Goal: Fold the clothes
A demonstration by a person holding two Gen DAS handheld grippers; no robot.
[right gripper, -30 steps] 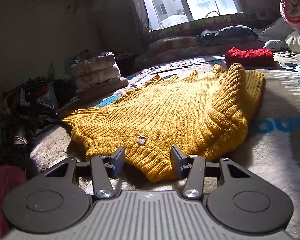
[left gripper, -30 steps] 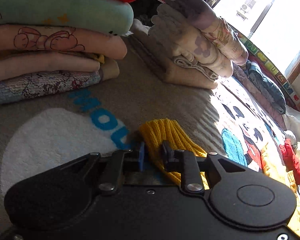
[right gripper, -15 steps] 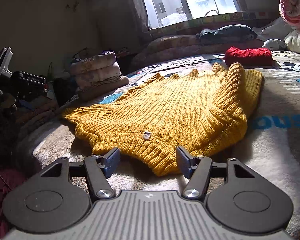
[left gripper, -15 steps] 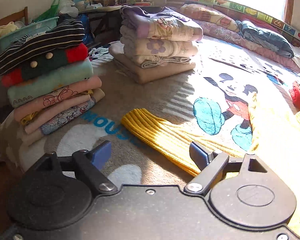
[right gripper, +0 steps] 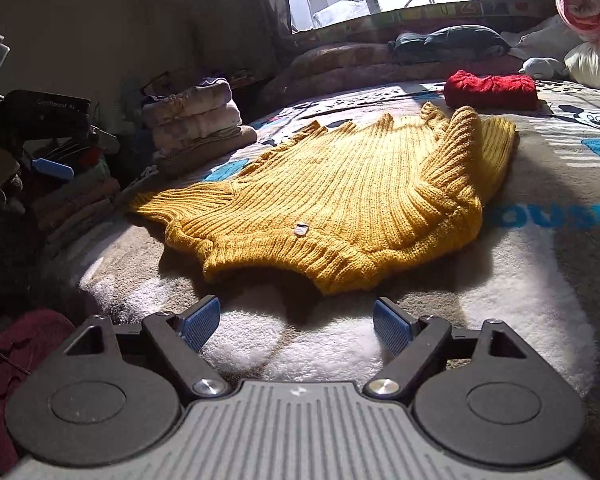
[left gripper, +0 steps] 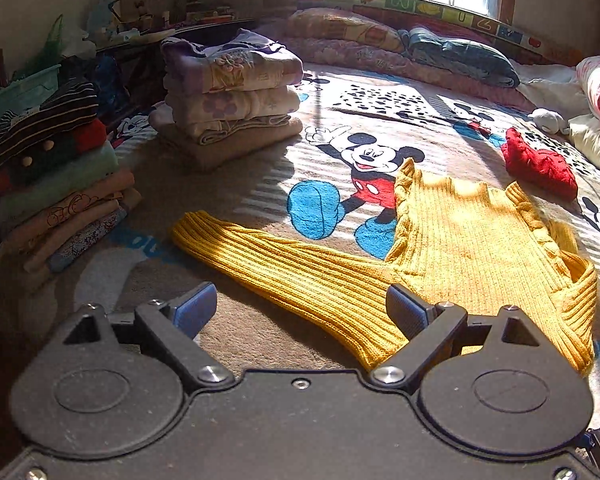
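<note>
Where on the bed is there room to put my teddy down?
Free patches: the bare blanket between the left gripper and the sweater sleeve, and the Mickey picture between the sweater and the far folded pile. It is crowded along the left edge, where the clothes stack sits, and by the window with its pillows.

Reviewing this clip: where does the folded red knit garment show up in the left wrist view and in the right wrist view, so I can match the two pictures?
Left wrist: the red knit garment lies at the right, beyond the yellow sweater, on the Mickey Mouse blanket.
Right wrist: the red knit garment sits upper right, behind the yellow sweater.
Shared landmark: the stack of folded purple and beige clothes, left of the sweater in both.
</note>
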